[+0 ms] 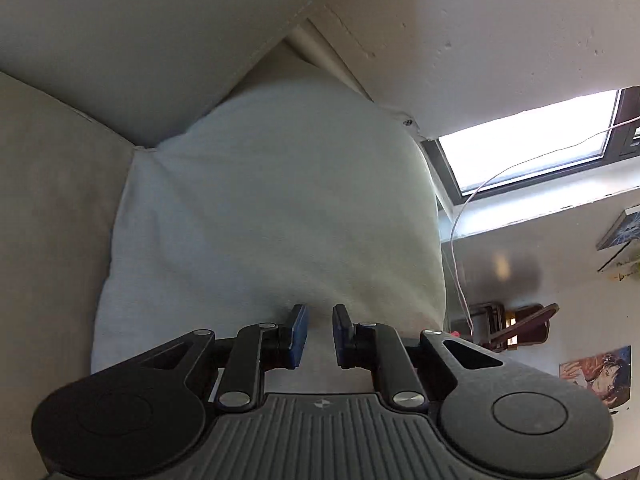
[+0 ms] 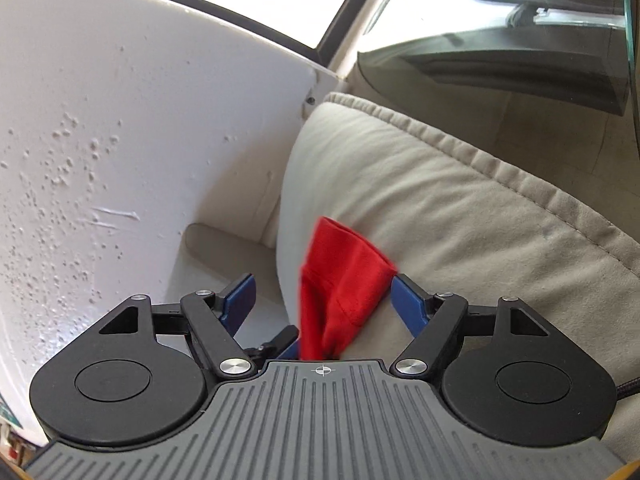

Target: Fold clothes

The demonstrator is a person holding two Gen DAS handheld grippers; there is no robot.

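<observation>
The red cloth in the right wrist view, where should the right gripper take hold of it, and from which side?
Probably the upper folded edge of the red cloth, which stands up bunched in front of the beige cushion. Come straight forward along the fingers: the right gripper already has its jaws open on either side of the bunch, so closing should pinch the thick fold rather than a loose single layer.
</observation>
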